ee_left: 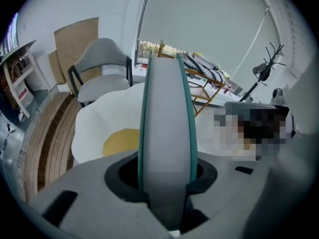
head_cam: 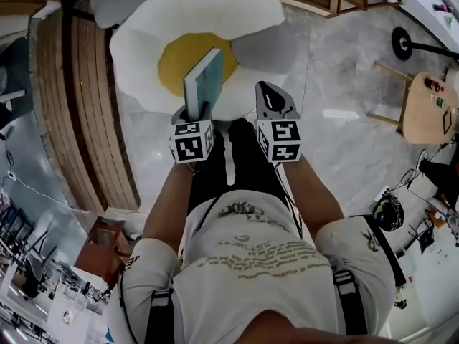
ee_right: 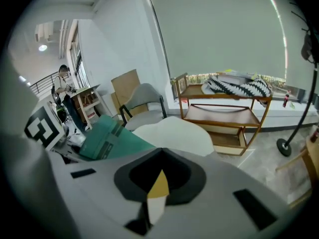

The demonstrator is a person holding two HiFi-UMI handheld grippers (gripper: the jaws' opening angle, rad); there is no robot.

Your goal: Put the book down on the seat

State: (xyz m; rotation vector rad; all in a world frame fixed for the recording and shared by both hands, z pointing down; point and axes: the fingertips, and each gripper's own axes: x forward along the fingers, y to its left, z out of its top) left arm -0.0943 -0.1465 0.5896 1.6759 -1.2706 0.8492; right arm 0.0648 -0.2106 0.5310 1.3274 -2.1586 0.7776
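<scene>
Left tongs (head_cam: 195, 113) clamp book (head_cam: 204, 81) by near edge, upright above seat (head_cam: 143, 41); right tongs (head_cam: 271, 92) closed, empty. Book likely stiff, light.

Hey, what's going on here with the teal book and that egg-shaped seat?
A person is standing over a fried-egg-shaped seat with a handheld gripper in each hand. The left gripper has its jaws clamped on a teal book, holding it on edge above the seat's yellow centre. The book has not been set down yet. The right gripper is beside it with its jaws together and nothing in them.
</scene>
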